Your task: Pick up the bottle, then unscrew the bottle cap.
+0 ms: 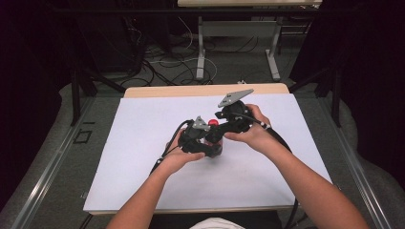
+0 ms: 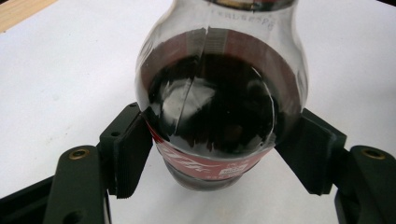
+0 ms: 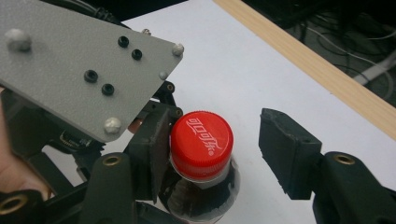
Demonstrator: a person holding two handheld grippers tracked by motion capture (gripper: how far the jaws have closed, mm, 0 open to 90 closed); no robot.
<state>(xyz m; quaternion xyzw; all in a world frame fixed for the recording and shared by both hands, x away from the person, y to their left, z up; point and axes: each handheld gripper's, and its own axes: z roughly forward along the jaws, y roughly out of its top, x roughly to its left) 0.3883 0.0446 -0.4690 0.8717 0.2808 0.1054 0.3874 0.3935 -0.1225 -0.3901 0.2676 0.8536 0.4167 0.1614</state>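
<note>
A small cola bottle (image 2: pixel 219 107) with dark drink and a red label stands on the white sheet. My left gripper (image 2: pixel 219 151) is shut on its body, one ribbed pad (image 2: pixel 133 154) pressed on each side. The bottle's red cap (image 3: pixel 201 144) sits between the jaws of my right gripper (image 3: pixel 219 140), which is open: one jaw lies against the cap, the other stands well clear of it. In the high view both hands meet at mid table, the left gripper (image 1: pixel 204 143) low on the bottle and the right gripper (image 1: pixel 220 125) at the cap (image 1: pixel 213 122).
A white sheet (image 1: pixel 143 143) covers the table, with a wooden strip (image 1: pixel 205 90) along the far edge. The left gripper's grey plate (image 3: pixel 79 65) sits close beside the cap. Cables and another table's legs (image 1: pixel 200 57) lie on the floor beyond.
</note>
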